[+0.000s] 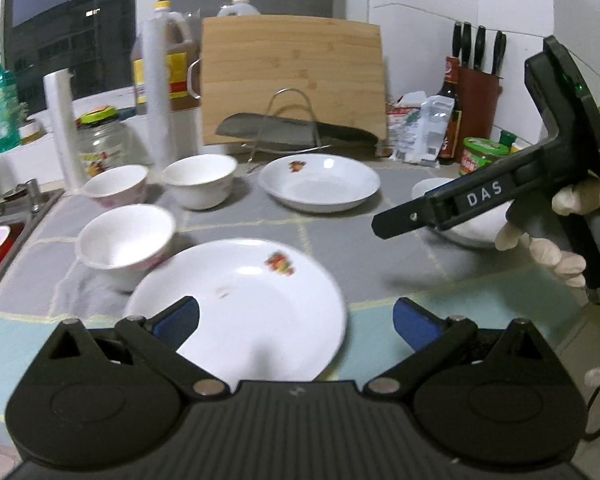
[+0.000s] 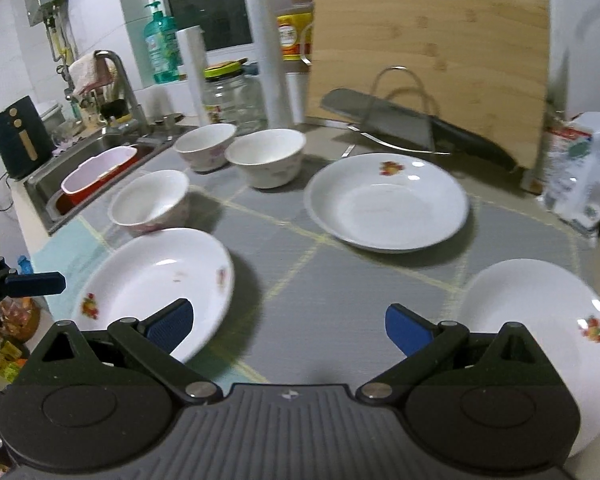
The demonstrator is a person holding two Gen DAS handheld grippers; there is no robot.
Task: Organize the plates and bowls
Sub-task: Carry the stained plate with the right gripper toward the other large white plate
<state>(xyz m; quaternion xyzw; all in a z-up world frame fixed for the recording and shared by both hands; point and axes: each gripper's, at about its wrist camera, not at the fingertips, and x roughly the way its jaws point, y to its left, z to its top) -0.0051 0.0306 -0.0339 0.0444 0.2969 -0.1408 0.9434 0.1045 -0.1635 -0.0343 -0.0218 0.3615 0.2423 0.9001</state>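
Three white plates with a fruit print lie on the grey mat. The near plate (image 1: 240, 304) (image 2: 156, 284) sits right under my left gripper (image 1: 296, 324), which is open with its blue pads straddling the plate's near rim. A far plate (image 1: 320, 182) (image 2: 386, 202) lies in front of the cutting board. The third plate (image 2: 540, 308) is at the right, beside my right gripper (image 2: 290, 328), which is open above bare mat and holds nothing. Three white bowls (image 1: 116, 240) (image 1: 198, 180) (image 1: 114, 186) stand separately at the left, toward the sink.
A bamboo cutting board (image 1: 292, 80) leans at the back behind a wire rack holding a cleaver (image 1: 296, 132). Paper rolls (image 1: 156, 92), a glass jar (image 1: 100, 148), oil bottles, a knife block (image 1: 478, 92) and bags line the back. The sink (image 2: 100, 160) with a pink tub lies left.
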